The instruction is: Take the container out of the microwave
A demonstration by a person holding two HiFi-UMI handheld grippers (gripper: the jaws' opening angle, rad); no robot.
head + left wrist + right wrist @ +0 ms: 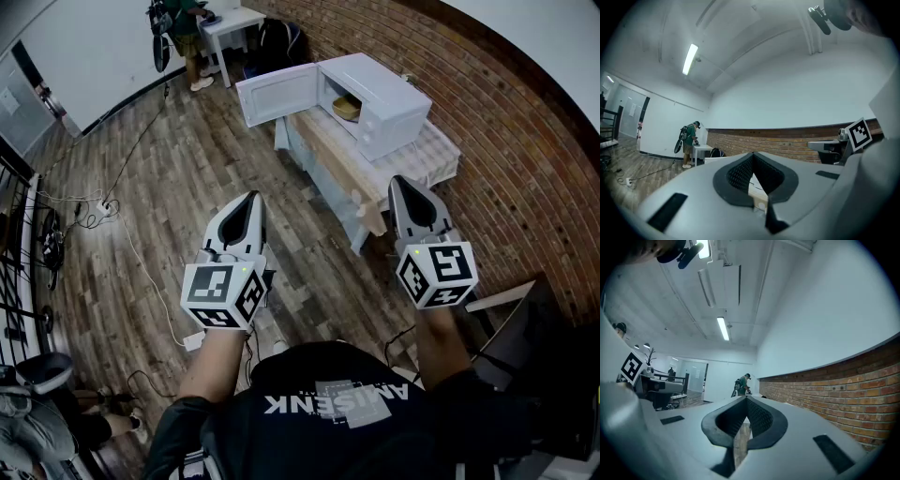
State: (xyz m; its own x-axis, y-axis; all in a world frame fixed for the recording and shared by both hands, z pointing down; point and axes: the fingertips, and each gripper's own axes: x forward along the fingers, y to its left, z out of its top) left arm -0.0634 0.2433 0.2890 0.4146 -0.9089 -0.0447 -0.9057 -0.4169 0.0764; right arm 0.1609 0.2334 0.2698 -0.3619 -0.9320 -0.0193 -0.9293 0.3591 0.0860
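Your left gripper has its jaws pressed together with nothing between them. Your right gripper is the same: tips meeting, empty. Both point level toward the far side, the left over the wooden floor, the right by the near end of the cloth-covered table. Farther along that table stands the white microwave, its door swung open to the left. The container, a yellowish bowl, sits inside the cavity, well apart from both grippers. A brick wall runs along the table's right. At the far left a person stands beside a small white table.
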